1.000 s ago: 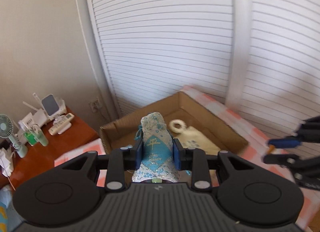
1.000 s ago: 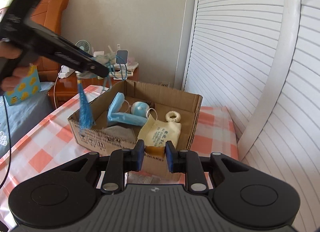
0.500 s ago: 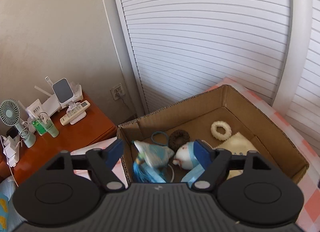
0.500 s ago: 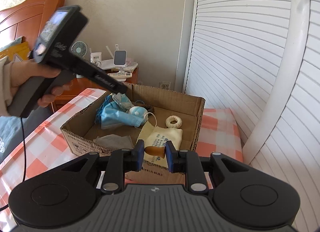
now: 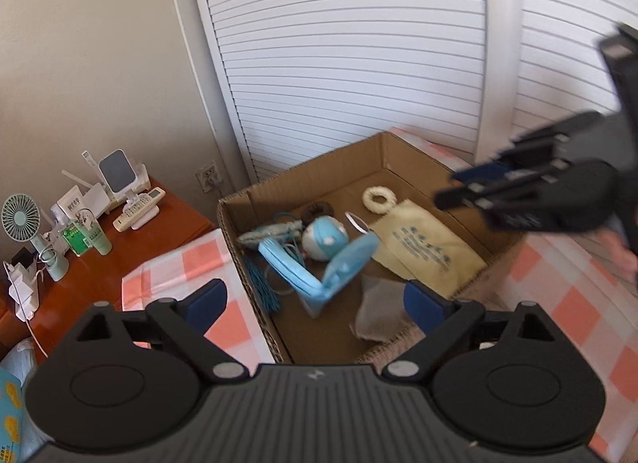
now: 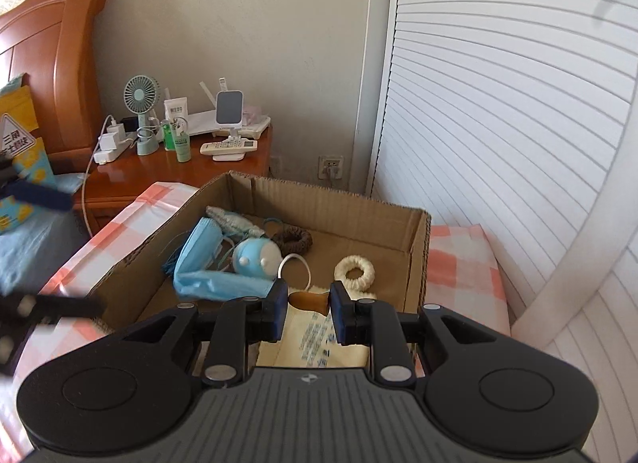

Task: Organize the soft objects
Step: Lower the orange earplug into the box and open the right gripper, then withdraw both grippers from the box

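My left claw [image 5: 315, 305], now wide open and empty, just dropped the pouch [image 5: 271, 232] into the box [image 5: 319, 168] ahead; my right claw [image 6: 308, 313] pinches a brown piece [image 6: 309, 300].

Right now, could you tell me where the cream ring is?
The cream ring lies inside the cardboard box near its far right corner, beside the brown ring.

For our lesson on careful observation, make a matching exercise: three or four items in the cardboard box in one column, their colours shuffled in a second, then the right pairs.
Items in the cardboard box:
1. face mask
2. fluffy ring
3. flat pouch
4. folded cloth

Colours:
A. grey
B. pale yellow
C. light blue
D. cream white

Pairs: 1-C, 2-D, 3-B, 4-A
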The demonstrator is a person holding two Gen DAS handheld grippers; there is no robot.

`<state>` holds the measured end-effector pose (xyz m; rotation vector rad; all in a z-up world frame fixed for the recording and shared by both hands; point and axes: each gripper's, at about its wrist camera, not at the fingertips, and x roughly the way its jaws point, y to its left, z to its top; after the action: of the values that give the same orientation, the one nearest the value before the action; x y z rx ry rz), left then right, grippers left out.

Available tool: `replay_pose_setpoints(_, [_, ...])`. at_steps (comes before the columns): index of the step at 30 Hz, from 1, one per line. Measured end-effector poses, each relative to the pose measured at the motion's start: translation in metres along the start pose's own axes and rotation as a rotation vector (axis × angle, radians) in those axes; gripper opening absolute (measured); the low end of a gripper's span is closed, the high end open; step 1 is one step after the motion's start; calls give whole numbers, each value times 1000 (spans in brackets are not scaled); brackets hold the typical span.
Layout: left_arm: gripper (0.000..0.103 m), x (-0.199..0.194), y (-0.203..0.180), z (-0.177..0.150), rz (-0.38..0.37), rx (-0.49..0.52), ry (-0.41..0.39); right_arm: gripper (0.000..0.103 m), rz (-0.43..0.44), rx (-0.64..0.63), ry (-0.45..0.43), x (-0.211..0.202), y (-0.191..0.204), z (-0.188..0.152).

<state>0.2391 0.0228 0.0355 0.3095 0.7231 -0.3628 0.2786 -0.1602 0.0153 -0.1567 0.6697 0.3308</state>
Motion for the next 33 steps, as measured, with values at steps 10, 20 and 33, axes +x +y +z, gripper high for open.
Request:
replay_pose_setpoints(10, [95,-14,-13,-22,-35,0,16,101,-62,29,-51,5,6,17])
replay_pose_setpoints(20, [95,-34,-19,-38,-58,-45,-1,103,-19,37,-45,-42,28,-12])
replay_pose_setpoints(33, [95,-49,-37,-66,-72,-1,-9,103,-60,41,-48,-76,43,-47])
